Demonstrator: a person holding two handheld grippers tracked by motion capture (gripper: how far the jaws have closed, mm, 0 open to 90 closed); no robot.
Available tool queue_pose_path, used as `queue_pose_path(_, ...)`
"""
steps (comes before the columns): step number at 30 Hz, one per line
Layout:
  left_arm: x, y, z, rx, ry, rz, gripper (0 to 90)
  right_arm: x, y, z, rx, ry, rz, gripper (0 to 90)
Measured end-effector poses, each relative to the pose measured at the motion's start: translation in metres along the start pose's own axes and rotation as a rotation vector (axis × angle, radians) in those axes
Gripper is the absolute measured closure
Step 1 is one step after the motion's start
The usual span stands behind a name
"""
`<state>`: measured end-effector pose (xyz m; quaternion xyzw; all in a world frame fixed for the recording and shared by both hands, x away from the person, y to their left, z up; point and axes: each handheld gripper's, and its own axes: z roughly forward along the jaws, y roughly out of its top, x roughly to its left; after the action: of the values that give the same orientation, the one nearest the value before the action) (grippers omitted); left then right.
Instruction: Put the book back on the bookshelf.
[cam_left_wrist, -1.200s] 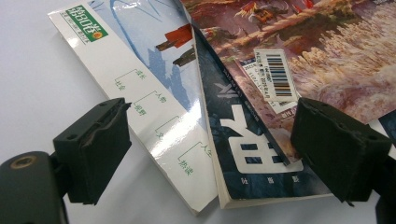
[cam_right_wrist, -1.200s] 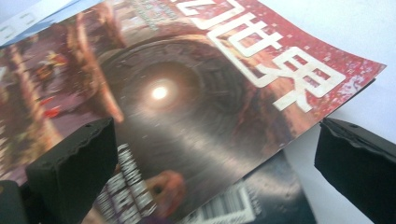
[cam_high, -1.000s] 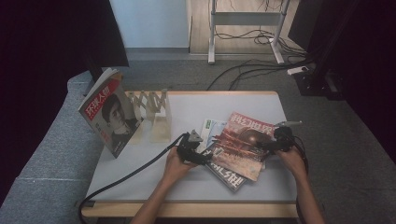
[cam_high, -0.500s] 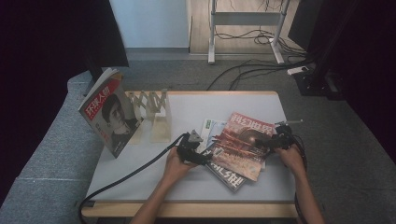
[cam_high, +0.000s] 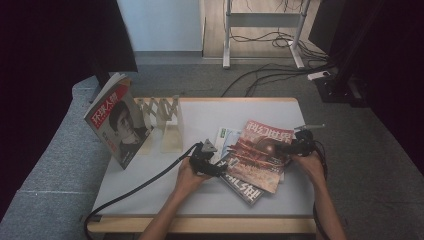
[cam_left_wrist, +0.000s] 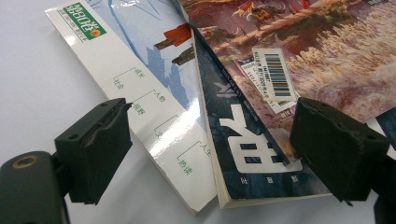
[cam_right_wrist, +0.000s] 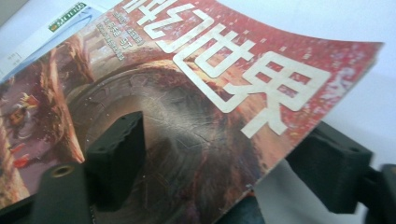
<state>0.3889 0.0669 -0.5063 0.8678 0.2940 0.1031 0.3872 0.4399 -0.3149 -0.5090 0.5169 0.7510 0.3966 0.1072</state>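
A red magazine (cam_high: 260, 152) tops a loose stack on the white table (cam_high: 150, 185), over a dark magazine (cam_high: 243, 186) and a pale blue-and-white one (cam_high: 225, 136). My left gripper (cam_high: 219, 168) is at the stack's left side. In the left gripper view it stands open (cam_left_wrist: 215, 149), straddling the near corners of the white-edged magazine (cam_left_wrist: 154, 116) and the dark magazine (cam_left_wrist: 247, 158). My right gripper (cam_high: 283, 148) is at the red magazine's right edge. It is open (cam_right_wrist: 224, 163), with the red cover (cam_right_wrist: 224, 84) running between its jaws, one above and one past the edge.
Another magazine (cam_high: 117, 125) with a portrait cover stands tilted at the table's left, leaning on a wooden accordion rack (cam_high: 165, 117). A cable (cam_high: 145, 185) trails from the left gripper over the front left. A grey couch (cam_high: 45, 175) borders the left side.
The right gripper has edged slightly left onto the red magazine's right edge. The left gripper and the stack have barely moved.
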Motion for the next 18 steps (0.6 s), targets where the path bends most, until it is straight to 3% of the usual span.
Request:
queue_pose_path(8, 0.001, 0.0, 0.0, 0.001, -0.006, -0.004, 12.4, -0.004, 0.005, -0.013, -0.073, -0.026, -0.007, 65.7)
queue_pose_path(12, 0.001, -0.001, 0.0, -0.002, -0.009, -0.008, 12.5, 0.001, 0.009, -0.017, -0.086, -0.039, -0.027, 73.9)
queue_pose_path(18, 0.004, -0.002, 0.001, -0.01, -0.027, -0.023, 12.4, 0.01, 0.014, -0.024, -0.112, -0.038, -0.063, 78.7)
